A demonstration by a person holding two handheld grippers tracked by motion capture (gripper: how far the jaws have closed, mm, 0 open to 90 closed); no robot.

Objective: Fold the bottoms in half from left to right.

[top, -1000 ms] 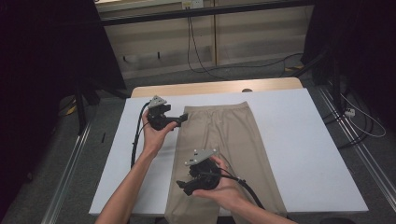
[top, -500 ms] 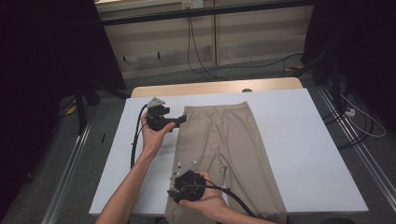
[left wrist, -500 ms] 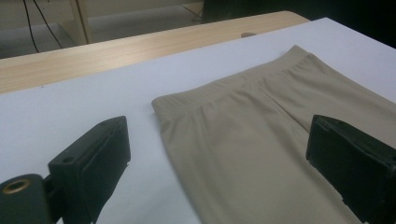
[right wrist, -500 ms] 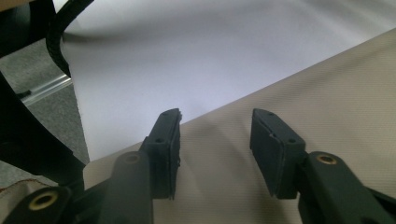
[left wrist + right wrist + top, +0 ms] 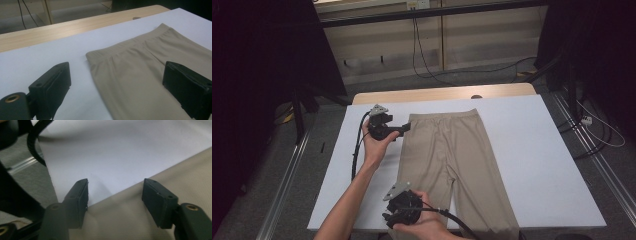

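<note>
Beige trousers [image 5: 447,155] bear no legible label; right tongs [image 5: 115,195] straddle their edge.

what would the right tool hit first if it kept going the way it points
Probably the left edge of the trousers: the right tool stands open astride that edge, one jaw over the sheet. Depth is unclear.

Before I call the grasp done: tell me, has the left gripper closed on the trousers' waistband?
No: the left gripper stands wide open, with the trousers lying flat and unpinched between its jaws.
</note>
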